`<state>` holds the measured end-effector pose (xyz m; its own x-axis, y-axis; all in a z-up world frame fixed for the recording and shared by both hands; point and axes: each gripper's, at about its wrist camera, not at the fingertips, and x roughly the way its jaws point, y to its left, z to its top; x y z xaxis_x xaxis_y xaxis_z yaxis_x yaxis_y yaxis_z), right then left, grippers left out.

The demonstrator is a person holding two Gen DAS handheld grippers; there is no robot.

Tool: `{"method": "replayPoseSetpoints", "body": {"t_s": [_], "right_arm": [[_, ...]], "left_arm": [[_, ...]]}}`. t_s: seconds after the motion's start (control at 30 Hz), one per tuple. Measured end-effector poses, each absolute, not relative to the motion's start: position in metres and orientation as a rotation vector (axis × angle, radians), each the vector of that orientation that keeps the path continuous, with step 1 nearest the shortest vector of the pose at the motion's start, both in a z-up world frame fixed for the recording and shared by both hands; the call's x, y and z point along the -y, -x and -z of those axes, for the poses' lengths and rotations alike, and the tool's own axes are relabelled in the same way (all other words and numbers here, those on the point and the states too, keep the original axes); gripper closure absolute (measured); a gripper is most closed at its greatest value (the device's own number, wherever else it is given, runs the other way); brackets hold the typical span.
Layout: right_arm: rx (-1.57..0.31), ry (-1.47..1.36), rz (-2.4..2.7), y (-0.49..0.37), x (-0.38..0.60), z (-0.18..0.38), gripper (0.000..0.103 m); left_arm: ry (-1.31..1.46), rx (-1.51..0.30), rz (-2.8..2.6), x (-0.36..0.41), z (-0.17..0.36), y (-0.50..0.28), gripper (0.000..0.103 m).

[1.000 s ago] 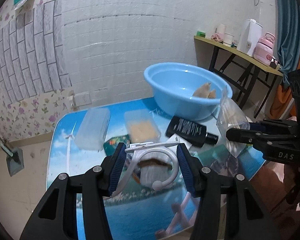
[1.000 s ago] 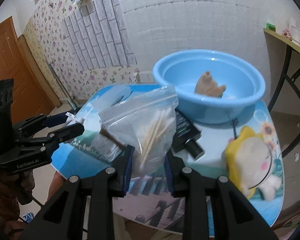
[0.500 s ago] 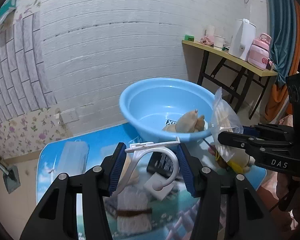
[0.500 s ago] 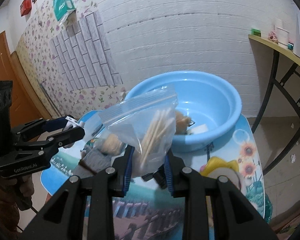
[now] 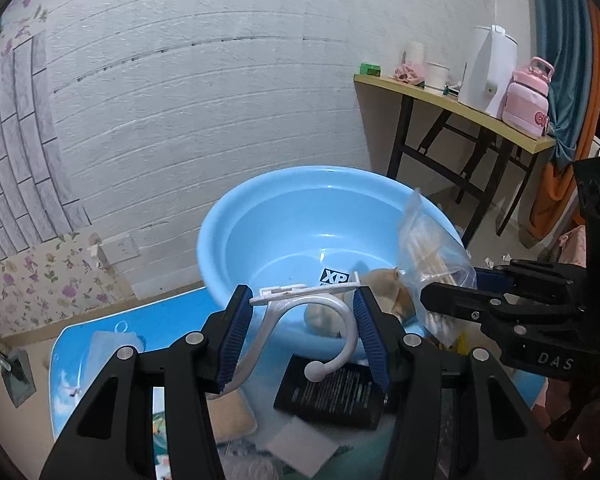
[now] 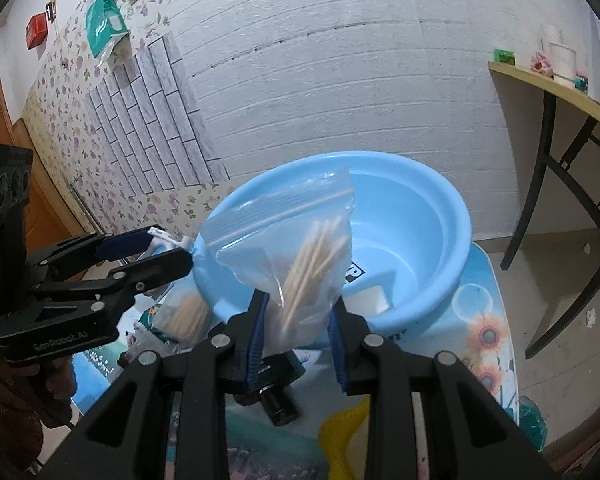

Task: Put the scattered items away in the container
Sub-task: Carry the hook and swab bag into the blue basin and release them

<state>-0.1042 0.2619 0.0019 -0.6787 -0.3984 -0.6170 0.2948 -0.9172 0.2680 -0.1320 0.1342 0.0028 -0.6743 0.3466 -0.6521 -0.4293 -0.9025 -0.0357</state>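
A light blue basin (image 5: 260, 216) (image 6: 440, 216) stands at the far side of the picture-printed table (image 5: 72, 344). My left gripper (image 5: 300, 312) is shut on a white plastic hook (image 5: 320, 312), held above the basin's near rim. My right gripper (image 6: 298, 312) is shut on a clear zip bag of wooden sticks (image 6: 300, 244), also near the rim; the left wrist view shows that bag (image 5: 428, 248) at the right. A tan plush item (image 5: 384, 284) and a black-and-white labelled piece (image 5: 334, 278) lie inside the basin.
On the table lie a black bottle (image 5: 332, 392) (image 6: 276, 396), a tan sponge (image 5: 228, 416), a white card (image 5: 304, 446), a clear bag (image 5: 112, 344) and a yellow plush (image 6: 340, 432). A side table (image 5: 452, 104) with a kettle and pink jug stands at right.
Both grippers have moved forward across the table with their items, from the near side to the basin's near rim. The basin now looms large in both views.
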Motion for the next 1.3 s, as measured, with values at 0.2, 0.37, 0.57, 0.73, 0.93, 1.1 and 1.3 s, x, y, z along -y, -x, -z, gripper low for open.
{"method": "replayPoseSetpoints", "body": {"t_s": [0.2, 0.37, 0.57, 0.73, 0.93, 1.1, 1.3], "right_arm": [[0.183, -0.981, 2.587, 0.117, -0.262, 0.0, 0.075], [0.227, -0.997, 2.615, 0.128, -0.269, 0.003, 0.072], [0.248, -1.037, 2.658, 0.135, -0.279, 0.005, 0.07], [0.228, -1.063, 2.696, 0.136, -0.281, 0.006, 0.049], [0.223, -1.042, 2.705, 0.128, -0.283, 0.0, 0.048], [0.216, -1.028, 2.723, 0.116, -0.287, -0.008, 0.048], [0.221, -1.024, 2.765, 0.093, -0.298, -0.013, 0.048]], "left_arm": [[0.956, -0.203, -2.517, -0.145, 0.006, 0.145, 0.051], [0.941, -0.212, -2.521, -0.15, 0.008, 0.155, 0.038], [0.929, -0.217, -2.523, -0.154, 0.008, 0.159, 0.035], [0.918, -0.213, -2.537, -0.151, 0.005, 0.156, 0.029], [0.915, -0.176, -2.549, -0.137, 0.0, 0.143, 0.016], [0.923, -0.175, -2.563, -0.121, -0.002, 0.126, 0.01], [0.966, -0.174, -2.602, -0.097, 0.002, 0.103, 0.004]]}}
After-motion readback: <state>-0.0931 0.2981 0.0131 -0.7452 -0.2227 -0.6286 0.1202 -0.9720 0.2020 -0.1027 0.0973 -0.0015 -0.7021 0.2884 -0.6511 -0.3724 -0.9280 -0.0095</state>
